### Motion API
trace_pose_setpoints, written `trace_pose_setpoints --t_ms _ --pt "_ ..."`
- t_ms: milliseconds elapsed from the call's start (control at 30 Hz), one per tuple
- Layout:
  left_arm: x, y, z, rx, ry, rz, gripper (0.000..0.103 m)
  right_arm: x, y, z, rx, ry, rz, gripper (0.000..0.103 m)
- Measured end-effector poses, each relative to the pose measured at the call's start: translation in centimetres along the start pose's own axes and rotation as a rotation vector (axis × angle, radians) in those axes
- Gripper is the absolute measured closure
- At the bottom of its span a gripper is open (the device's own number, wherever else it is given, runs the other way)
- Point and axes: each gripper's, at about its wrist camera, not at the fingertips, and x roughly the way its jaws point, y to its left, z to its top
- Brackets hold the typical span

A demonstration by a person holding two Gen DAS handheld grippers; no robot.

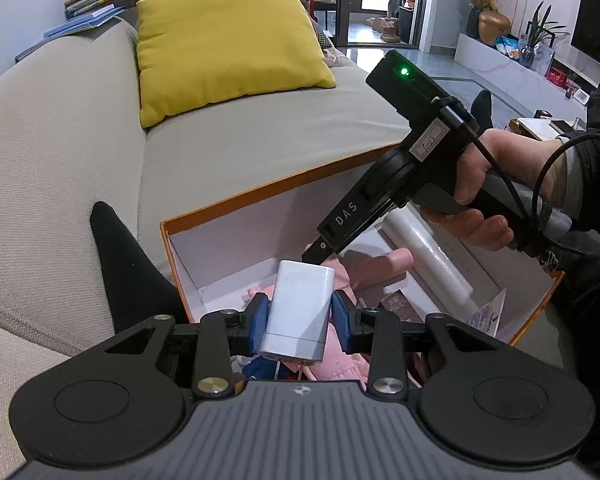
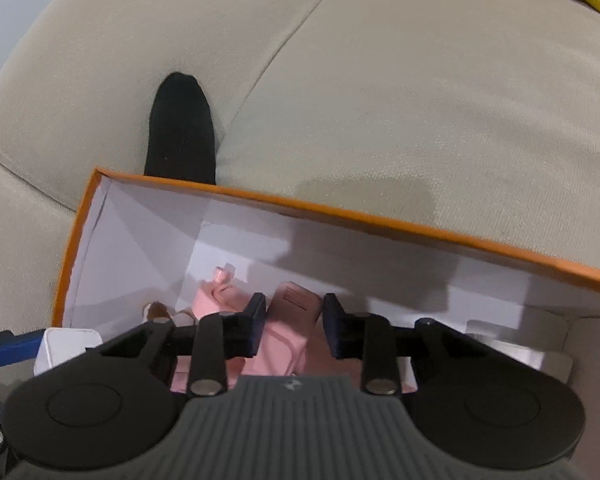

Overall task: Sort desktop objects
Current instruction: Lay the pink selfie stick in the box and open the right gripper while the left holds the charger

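My left gripper [image 1: 300, 314] clamps a white charger [image 1: 300, 312] upright above the orange-rimmed box [image 1: 260, 194] on the sofa [image 1: 60, 160]. My right gripper [image 2: 294, 330] sits narrow around a pink case [image 2: 288, 332] inside the box; whether the pads touch, I can't tell. Its body reads "DAS". Free floor lies along the far wall.

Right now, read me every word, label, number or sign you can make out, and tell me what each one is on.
"DAS": white letters on the black body of the right hand-held gripper.
White sticker higher on that gripper: handwritten, unreadable.
Dark packet in the orange box: print too small to read.
Printed paper at the box's right side: too blurred.
Pink device: embossed lines, unreadable.
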Motion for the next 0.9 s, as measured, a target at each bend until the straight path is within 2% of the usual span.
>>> trace_pose_setpoints --t_ms 133,167,233,267,300,367,467,567,667,767,900 --pt "-0.1 -0.1 -0.2 0.003 0.001 0.002 0.063 -1.6 1.4 -0.7 -0.113 -0.046 0.007 0.079" --pt "-0.1 -0.1 -0.1 0.003 0.0 0.005 0.063 -1.7 1.7 -0.7 -0.133 -0.059 0.007 0.082" --pt "-0.1 -0.1 0.0 -0.002 -0.003 0.006 0.063 -2.0 2.3 -0.7 -0.15 -0.099 0.006 0.096" --pt "-0.1 -0.1 0.0 -0.002 -0.004 0.005 0.063 -2.1 2.4 -0.6 -0.146 -0.113 0.01 0.097" --pt "-0.1 -0.2 0.0 -0.001 -0.004 0.004 0.063 -2.1 2.8 -0.5 -0.171 -0.141 -0.006 0.103" --pt "-0.1 -0.2 0.0 0.003 -0.004 0.004 0.063 -2.5 4.2 -0.7 -0.286 -0.224 -0.036 0.103" --pt "-0.1 -0.2 -0.1 0.008 -0.001 0.002 0.063 -2.8 5.2 -0.1 -0.337 -0.228 -0.045 0.103" --pt "-0.2 0.0 -0.1 0.0 -0.004 0.006 0.063 -2.6 5.1 0.3 -0.344 -0.147 -0.017 0.103" --pt "-0.2 0.3 -0.2 -0.011 -0.011 0.014 0.063 -1.9 4.8 0.0 -0.363 -0.051 -0.045 0.102" --pt "-0.3 0.6 0.0 -0.022 -0.02 0.019 0.063 -0.7 3.9 -0.5 -0.316 0.064 -0.022 0.099" --pt "-0.4 0.7 0.0 -0.024 -0.02 0.025 0.063 1.4 3.6 -0.5 -0.299 0.111 -0.063 0.099"
